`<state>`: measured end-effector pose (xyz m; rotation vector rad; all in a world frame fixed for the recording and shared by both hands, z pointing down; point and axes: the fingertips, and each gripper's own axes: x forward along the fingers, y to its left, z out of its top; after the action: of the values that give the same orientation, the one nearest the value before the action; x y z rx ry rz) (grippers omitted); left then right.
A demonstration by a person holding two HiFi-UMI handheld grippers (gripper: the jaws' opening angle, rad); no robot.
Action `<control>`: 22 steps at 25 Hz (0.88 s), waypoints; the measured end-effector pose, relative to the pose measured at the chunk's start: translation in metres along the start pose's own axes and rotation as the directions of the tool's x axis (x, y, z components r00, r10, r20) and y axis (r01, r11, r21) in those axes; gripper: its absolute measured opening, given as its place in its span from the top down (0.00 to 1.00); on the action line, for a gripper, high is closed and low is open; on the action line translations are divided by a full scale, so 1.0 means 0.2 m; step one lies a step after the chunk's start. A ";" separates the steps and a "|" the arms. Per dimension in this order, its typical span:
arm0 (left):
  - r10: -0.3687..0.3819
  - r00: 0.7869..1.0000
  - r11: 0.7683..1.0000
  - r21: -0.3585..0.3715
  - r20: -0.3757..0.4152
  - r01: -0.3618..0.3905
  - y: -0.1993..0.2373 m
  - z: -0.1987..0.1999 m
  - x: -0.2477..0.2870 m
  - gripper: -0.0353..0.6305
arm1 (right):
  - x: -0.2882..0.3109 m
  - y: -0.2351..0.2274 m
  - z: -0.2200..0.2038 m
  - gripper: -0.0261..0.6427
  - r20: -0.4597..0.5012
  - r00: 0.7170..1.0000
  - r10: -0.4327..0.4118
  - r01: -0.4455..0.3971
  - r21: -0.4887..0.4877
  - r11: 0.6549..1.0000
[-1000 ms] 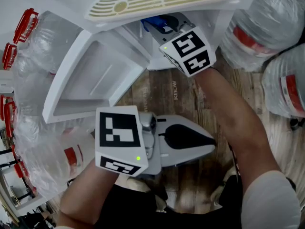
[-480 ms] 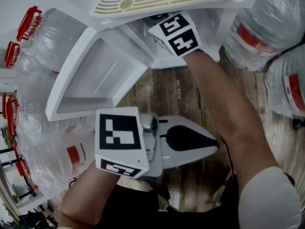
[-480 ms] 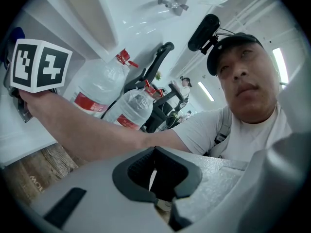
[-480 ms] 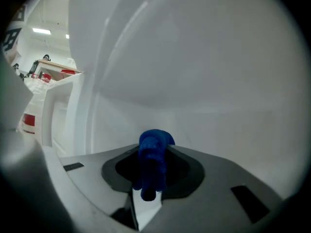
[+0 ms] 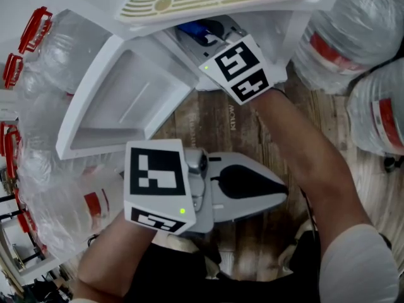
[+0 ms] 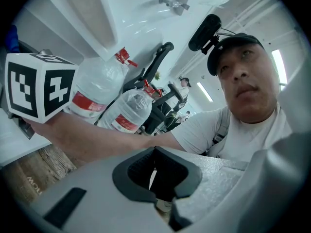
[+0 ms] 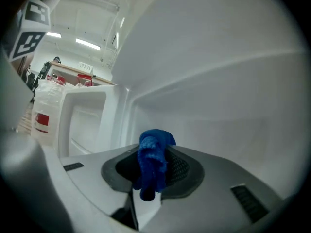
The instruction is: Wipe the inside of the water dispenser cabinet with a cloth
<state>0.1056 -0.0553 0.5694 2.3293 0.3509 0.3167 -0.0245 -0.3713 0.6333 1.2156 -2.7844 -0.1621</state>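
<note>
The right gripper [image 7: 153, 174] is clenched on a bunched blue cloth [image 7: 154, 152], which sticks out past the jaws toward the white inner wall of the cabinet [image 7: 218, 96]. Half a second ago this gripper was pushed deeper into the opening and the cloth was hidden. Now it has drawn back toward the mouth, and the cloth shows again at 12 o'clock in the head view. That in-and-out motion reads as one wiping stroke, so the wipe seems to be under way rather than finished. Whether the cloth is touching a surface at this moment cannot be told.

The right forearm runs from 5 o'clock up to the cabinet opening at 12 o'clock. The left gripper [image 6: 155, 174] has its jaws together on nothing and is held low near the body, pointing toward 3 o'clock, as it was before. The open door [image 5: 120, 100] lies at 10 o'clock, with water bottles [image 5: 44, 74] beyond it at 9 o'clock and a wooden floor [image 5: 214, 125] below.
</note>
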 end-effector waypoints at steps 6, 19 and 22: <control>-0.008 1.000 1.000 0.013 -0.015 0.008 0.02 0.00 0.03 0.94 | -0.07 0.02 0.06 0.82 0.046 0.999 0.016 -0.014 -0.045 0.999; 0.002 1.000 1.000 0.007 -0.002 -0.002 -0.01 0.00 0.00 0.94 | 0.12 -0.20 0.11 0.82 0.044 0.995 -0.092 0.093 -0.017 0.996; 0.000 1.000 1.000 0.007 -0.003 0.000 -0.02 -0.01 -0.01 0.94 | 0.11 -0.15 0.12 0.82 0.062 0.994 -0.087 0.089 -0.036 0.995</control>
<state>0.1021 -0.0518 0.5675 2.3357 0.3542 0.3191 -0.0215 -0.4069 0.6068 1.3467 -2.7655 -0.2622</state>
